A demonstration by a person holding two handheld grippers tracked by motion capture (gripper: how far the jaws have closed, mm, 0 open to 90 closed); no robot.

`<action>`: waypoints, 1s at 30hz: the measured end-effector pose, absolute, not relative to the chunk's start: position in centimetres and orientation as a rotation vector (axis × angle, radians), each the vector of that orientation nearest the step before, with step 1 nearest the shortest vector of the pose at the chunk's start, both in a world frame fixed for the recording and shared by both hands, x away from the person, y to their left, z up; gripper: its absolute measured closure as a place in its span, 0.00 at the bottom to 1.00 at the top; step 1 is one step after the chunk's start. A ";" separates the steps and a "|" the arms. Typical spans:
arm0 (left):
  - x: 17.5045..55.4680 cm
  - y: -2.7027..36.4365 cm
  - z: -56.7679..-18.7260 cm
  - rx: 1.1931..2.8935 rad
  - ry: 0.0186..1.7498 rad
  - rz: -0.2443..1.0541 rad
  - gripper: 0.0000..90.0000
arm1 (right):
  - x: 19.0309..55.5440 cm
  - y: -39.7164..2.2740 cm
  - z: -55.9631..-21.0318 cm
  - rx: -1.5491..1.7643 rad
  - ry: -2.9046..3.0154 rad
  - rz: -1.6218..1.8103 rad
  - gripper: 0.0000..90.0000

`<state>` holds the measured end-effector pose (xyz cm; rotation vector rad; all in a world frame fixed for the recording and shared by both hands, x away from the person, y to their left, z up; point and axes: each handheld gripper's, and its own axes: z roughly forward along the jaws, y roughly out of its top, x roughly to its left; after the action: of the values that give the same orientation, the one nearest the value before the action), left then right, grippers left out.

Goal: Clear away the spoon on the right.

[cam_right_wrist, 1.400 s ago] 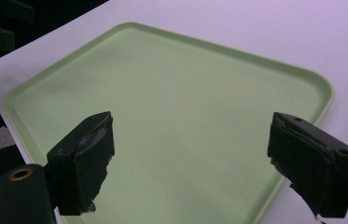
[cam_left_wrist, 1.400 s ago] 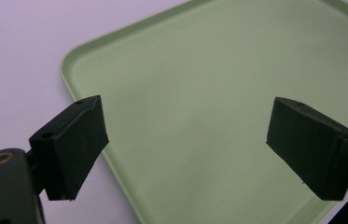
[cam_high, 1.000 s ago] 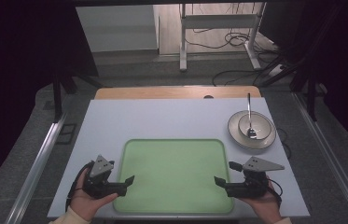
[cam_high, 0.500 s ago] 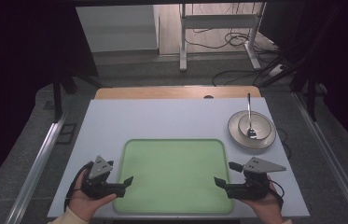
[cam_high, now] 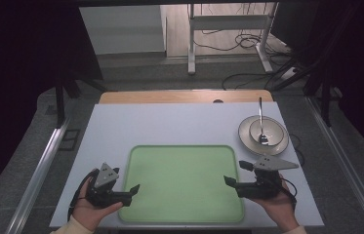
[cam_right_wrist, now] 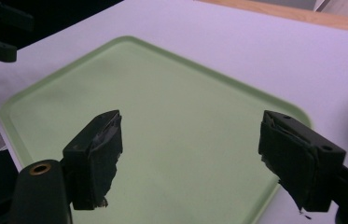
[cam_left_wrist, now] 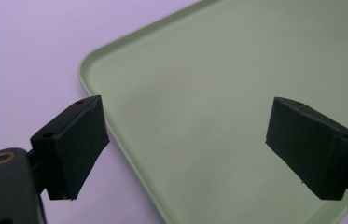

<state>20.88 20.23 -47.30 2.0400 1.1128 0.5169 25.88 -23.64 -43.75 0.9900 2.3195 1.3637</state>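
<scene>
Pale desk (cam_high: 170, 126) carries a green tray (cam_high: 184, 183) at its near edge — between left tool (cam_high: 131, 191) and right tool (cam_high: 234, 174), both spread, empty, equally near.

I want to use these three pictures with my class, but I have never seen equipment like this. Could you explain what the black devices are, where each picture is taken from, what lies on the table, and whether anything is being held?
No machine works here: a person sits at a white table and holds a hand tool in each hand, each with two black jaws.

The wide picture comes from a fixed camera above the person, looking forward and down. In it the left gripper and the right gripper point inward over a green tray.

The other two pictures come from small cameras riding on the tools, looking along their jaws. The left gripper view looks over the tray's corner, the right gripper view across the tray.

At the far right stands a plate with a smaller bowl on it and a spoon resting in the bowl.

Both pairs of jaws stand apart with nothing between them, so nothing is held.
</scene>
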 end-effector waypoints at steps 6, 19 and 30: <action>21.0 20.5 -47.4 2.038 1.119 0.513 0.14 | 26.6 -23.4 -42.4 0.974 2.311 1.356 0.24; 21.0 20.6 -47.4 2.036 1.122 0.506 0.14 | 28.4 -23.1 -41.0 0.987 2.329 1.328 0.25; 21.1 20.5 -47.5 2.054 1.116 0.508 0.15 | 31.0 -24.3 -40.5 1.043 2.322 1.329 0.26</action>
<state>21.15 20.46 -47.47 2.0542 1.1159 0.5079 31.04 -24.29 -40.54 1.0429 2.3224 1.3290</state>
